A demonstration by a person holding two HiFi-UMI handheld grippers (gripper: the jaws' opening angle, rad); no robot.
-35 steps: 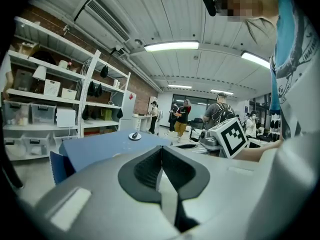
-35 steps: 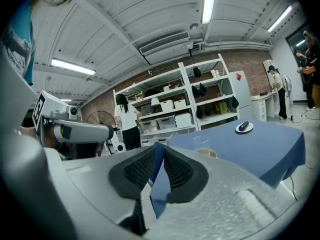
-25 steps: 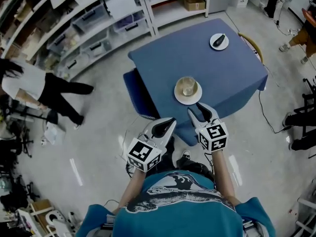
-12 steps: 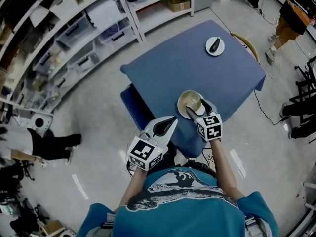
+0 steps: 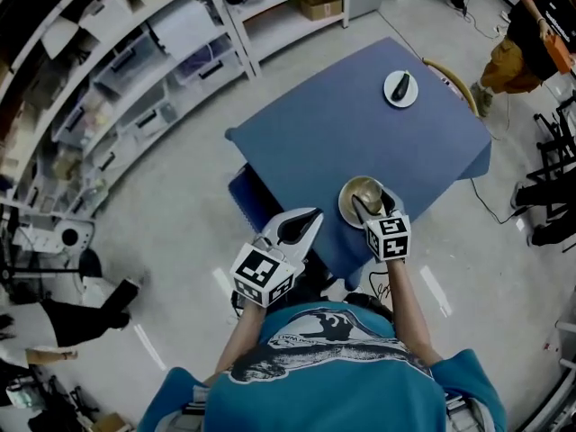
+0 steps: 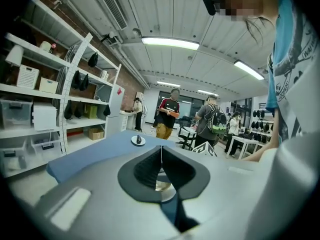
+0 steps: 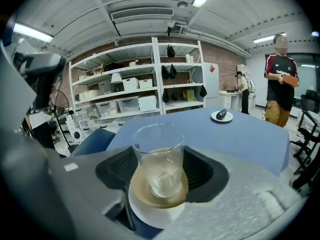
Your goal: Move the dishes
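Note:
A clear glass (image 7: 159, 156) stands on a tan saucer (image 7: 142, 195) atop a white plate (image 7: 155, 215), near the front edge of the blue table (image 5: 342, 124). My right gripper (image 7: 160, 168) is open, its jaws on either side of the glass; the head view shows this right gripper (image 5: 371, 207) over the plate (image 5: 349, 196). My left gripper (image 5: 309, 218) hangs off the table's front corner, shut and holding nothing; in its own view the left gripper (image 6: 161, 159) shows its jaws meeting. A small white plate (image 5: 400, 88) with a dark object lies at the far end.
A blue chair (image 5: 247, 187) is tucked under the table's left side, and a wooden chair back (image 5: 457, 77) shows at the far right. Shelving (image 5: 135, 52) with bins lines the left. A person (image 5: 526, 25) stands beyond the table; others are on the floor at left.
My right gripper has moved forward over the plate, and its open jaws now flank the glass. The left gripper has stayed shut by the table's corner.

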